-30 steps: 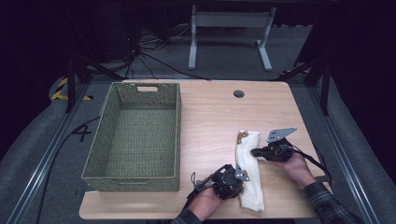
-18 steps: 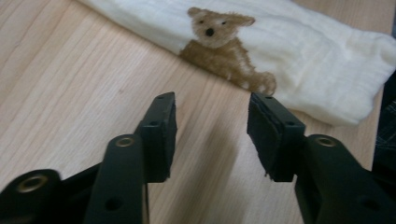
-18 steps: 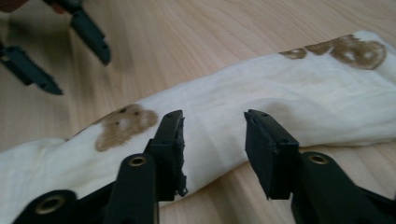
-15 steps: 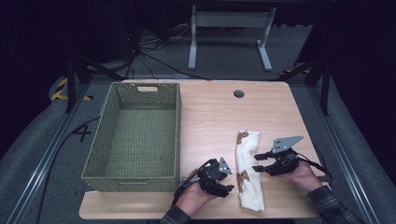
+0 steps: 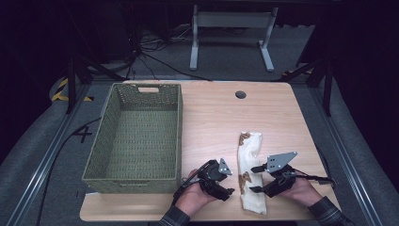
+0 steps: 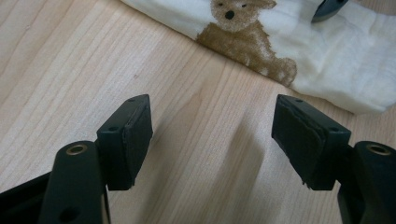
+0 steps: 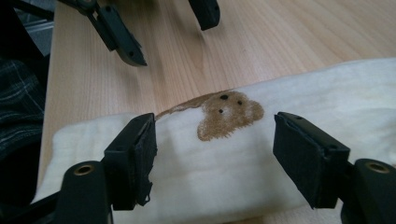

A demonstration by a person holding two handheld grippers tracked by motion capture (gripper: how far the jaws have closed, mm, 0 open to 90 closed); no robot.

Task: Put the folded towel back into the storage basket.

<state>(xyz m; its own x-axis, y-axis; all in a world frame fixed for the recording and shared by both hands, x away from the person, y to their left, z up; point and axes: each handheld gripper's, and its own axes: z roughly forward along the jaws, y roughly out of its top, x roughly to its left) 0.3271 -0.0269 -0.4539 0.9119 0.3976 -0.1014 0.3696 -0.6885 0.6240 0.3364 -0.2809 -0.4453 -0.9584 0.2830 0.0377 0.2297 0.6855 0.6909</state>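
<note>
**Basket bare, folded cloth lying beside it**

The green woven basket stands on the left half of the wooden table; its floor looks bare, though the near wall hides the strip just behind it. The folded cream cloth with brown bear prints lies flat on the tabletop to the right of the basket, well apart from it. The left gripper sits just left of the cloth, its jaws having just been opening, now spread over bare wood. The right gripper reaches over the cloth's right edge, jaws likewise just opened wide, cloth below them unpinched.
</note>
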